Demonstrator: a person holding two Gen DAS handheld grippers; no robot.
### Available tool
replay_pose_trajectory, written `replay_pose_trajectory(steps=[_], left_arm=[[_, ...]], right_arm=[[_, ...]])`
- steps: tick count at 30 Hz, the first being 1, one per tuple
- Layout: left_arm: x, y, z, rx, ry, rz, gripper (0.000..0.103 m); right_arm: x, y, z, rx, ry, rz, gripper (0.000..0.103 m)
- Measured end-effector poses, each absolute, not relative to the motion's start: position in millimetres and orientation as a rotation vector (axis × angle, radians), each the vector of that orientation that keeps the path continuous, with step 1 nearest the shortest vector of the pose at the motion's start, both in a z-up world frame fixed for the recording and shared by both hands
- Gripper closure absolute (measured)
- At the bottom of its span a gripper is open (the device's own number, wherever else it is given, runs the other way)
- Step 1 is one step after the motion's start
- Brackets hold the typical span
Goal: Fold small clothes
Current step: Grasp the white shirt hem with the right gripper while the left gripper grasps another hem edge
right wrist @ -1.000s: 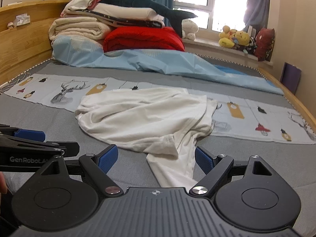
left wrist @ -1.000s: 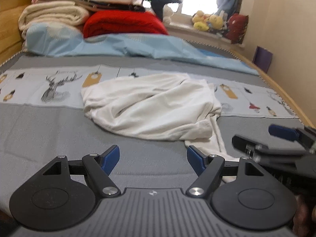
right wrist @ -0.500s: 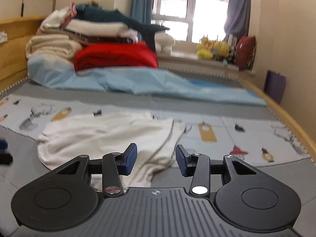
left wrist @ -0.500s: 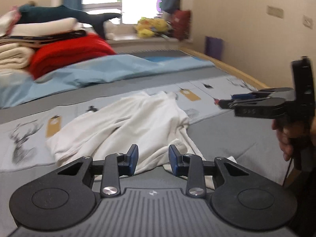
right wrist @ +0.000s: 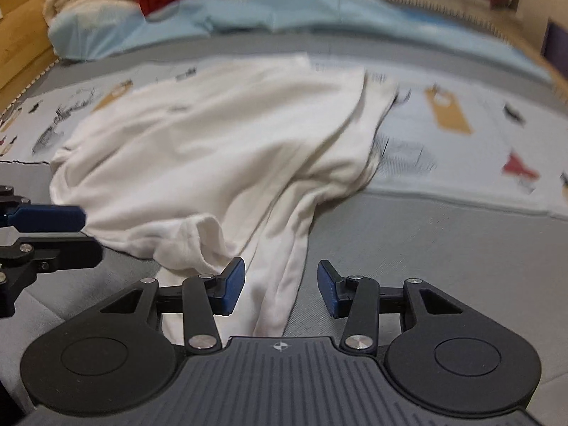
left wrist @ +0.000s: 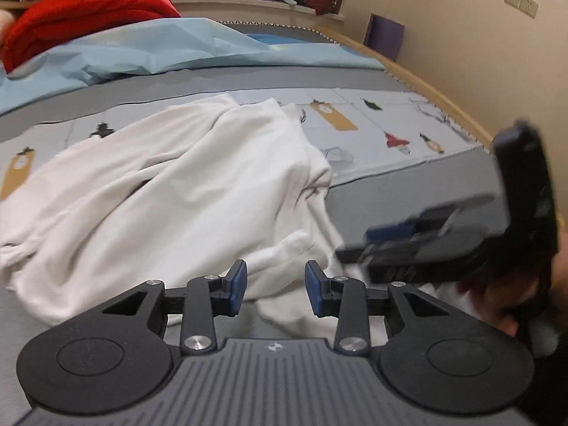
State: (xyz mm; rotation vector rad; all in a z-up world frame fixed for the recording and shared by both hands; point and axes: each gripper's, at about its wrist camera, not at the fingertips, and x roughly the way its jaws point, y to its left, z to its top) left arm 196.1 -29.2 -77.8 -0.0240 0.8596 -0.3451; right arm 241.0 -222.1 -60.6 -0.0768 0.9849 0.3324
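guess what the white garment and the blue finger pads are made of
White garment: looks like a soft knit, probably cotton jersey, matte; it slumps in loose rounded folds with no sheen.
Blue finger pads: look like rubber or soft plastic, matte and smooth-faced, set on black arms that look like hard plastic; the view cannot settle which.

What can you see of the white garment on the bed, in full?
The white garment is a soft, knit-looking piece, plain and unprinted, lying crumpled and unfolded on the grey bedcover. Its far edge overlaps the printed panel. Deep folds run across it, and a narrow sleeve-like strip trails toward the cameras. The right gripper has that strip in the gap between its half-open jaws, pads not pressing it. The left gripper is poised over the near hem, also not gripping. What kind of garment it is cannot be told.
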Motion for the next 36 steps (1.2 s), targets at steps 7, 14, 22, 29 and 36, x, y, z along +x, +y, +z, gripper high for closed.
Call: replay_pose_trajectory(steps=[7, 14, 22, 29, 36], left_arm=[[225, -46, -97, -0.065, 0.885, -0.357, 0.056], [236, -61, -113, -0.065, 0.923, -0.375, 0.056], [226, -36, -111, 0.039, 0.920, -0.289, 0.086], [189, 42, -62, 0.067, 0.911, -0.244, 0.088], [120, 124, -42, 0.074, 1.042, -0.158, 0.088]], right_arm=[[252, -211, -87, -0.186, 1.070, 0.342, 0.084], [250, -220, -78, -0.181, 1.019, 0.347, 0.099], [252, -257, -58, -0.092, 0.929, 0.247, 0.100], [267, -325, -40, -0.022, 0.848, -0.027, 0.100], [263, -381, -38, -0.069, 0.801, -0.384, 0.100]])
